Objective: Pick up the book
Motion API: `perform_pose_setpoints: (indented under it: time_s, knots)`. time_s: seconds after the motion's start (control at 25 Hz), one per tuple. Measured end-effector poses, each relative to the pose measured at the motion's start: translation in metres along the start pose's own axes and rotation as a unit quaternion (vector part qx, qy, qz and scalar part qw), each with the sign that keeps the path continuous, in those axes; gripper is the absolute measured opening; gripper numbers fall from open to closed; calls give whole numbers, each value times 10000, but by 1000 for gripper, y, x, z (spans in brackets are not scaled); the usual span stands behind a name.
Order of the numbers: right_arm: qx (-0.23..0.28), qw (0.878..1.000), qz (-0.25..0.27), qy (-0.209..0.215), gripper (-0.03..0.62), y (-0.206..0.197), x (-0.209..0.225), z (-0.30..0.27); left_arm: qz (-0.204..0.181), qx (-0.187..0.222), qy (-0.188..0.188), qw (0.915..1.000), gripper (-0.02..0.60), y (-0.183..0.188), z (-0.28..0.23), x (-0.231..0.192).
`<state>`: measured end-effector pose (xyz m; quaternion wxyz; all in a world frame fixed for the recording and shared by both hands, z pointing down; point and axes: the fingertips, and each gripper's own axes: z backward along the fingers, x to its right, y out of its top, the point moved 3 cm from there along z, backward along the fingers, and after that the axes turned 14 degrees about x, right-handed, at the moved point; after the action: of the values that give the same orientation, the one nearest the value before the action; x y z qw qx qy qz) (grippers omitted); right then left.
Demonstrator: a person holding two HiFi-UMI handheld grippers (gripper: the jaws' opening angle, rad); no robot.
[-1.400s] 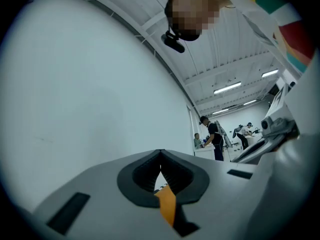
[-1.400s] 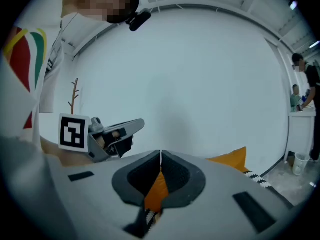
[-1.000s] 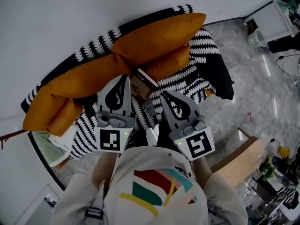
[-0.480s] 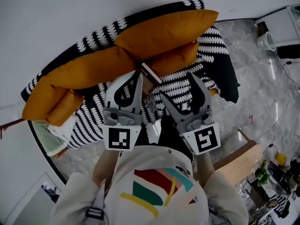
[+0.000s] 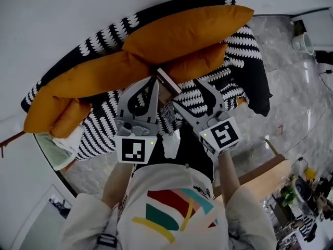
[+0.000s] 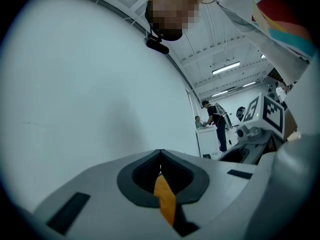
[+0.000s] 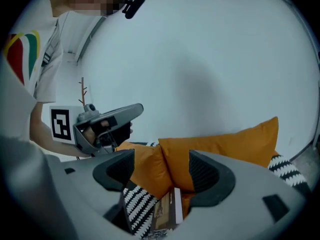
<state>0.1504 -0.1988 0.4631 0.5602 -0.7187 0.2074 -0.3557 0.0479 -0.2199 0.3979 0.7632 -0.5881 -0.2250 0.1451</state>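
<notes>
We find the left tool (image 5: 154,83) with jaws together, its tip just left of the book (image 5: 167,85). The book leans on orange cushions (image 5: 182,33). The right tool (image 7: 162,166), jaws just opened wide, frames the book ahead, untouched.

Right tongs (image 7: 161,170) hide the lower end of the book (image 7: 166,211).

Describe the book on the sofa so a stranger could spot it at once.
Look at the sofa covered in black-and-white pattern, with orange cushions along its back. The book leans on edge against the middle cushions, the only thin, brown, hard-edged thing among soft shapes.
</notes>
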Motion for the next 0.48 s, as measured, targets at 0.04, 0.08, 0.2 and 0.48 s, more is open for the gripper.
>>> perform_pose_setpoints:
  time_s: [0.04, 0.08, 0.2, 0.48]
  knots:
    - [-115, 9998, -178, -54, 345, -14, 8, -4, 30, -53, -8, 10000, 5, -7, -3, -1]
    - [-219, 9990, -369, -145, 345, -27, 17, -8, 61, -111, -8, 9999, 5, -15, -6, -3]
    - [-532, 9945, -762, -472, 345, -68, 42, -19, 96, -256, -30, 9996, 5, -41, -17, -6]
    - [-1592, 9804, -1163, -2, 345, -168, 61, -37, 78, -401, -237, 9989, 5, -99, -44, 3]
